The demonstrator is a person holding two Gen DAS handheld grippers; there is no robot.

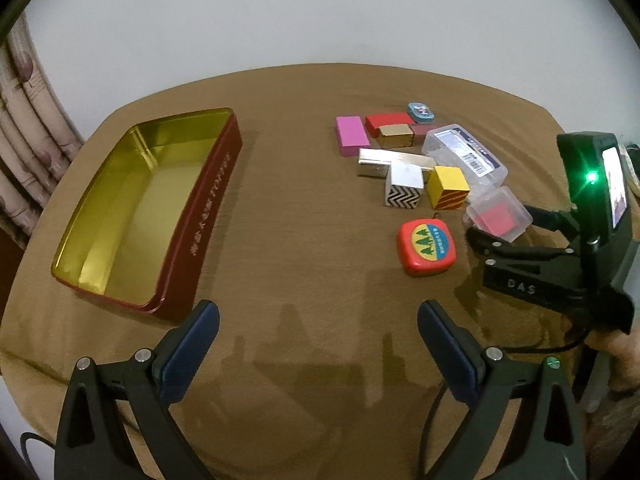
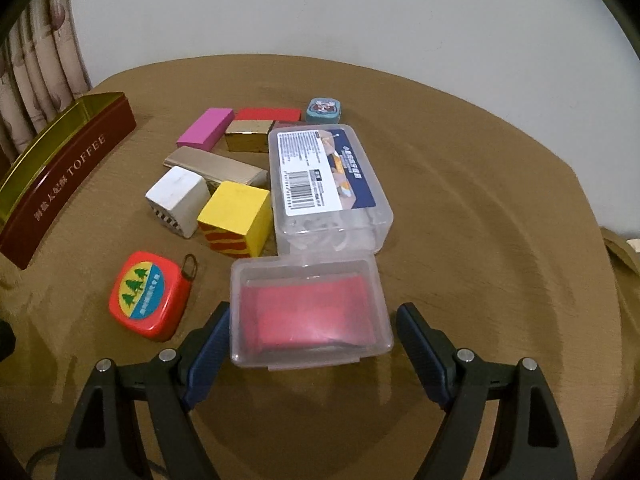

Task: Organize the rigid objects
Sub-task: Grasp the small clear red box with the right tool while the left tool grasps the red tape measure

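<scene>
The right gripper [image 2: 312,320] is spread wide, its blue pads on either side of a small clear box [image 2: 310,312] with red contents; the left pad looks to be at or just beside the box's left wall, the right pad stands apart from the right wall, so nothing is gripped. The small clear box rests on the tabletop [image 2: 480,200], at the near end of the cluster of things. Touching its far edge lies a larger clear case [image 2: 328,184] with a printed label and barcode on the lid. Left of that case stands a yellow cube [image 2: 236,216] with red stripes on its side, and just beside it a white cube [image 2: 178,200] with a black zigzag pattern low on one face. Behind these lies a long silver bar [image 2: 216,164], then a gold block [image 2: 248,136], a pink block [image 2: 206,128] and a red block [image 2: 268,114]. A little teal tin [image 2: 325,111] sits at the far end. A red tape measure [image 2: 148,296] with a tree emblem lies apart, near and to the left.

The left gripper [image 1: 318,320] hangs released over bare tabletop, holding nothing. Left of it sits an open toffee tin [image 1: 200,216], dark red outside and gold inside, with nothing in it, well apart from the cluster
</scene>
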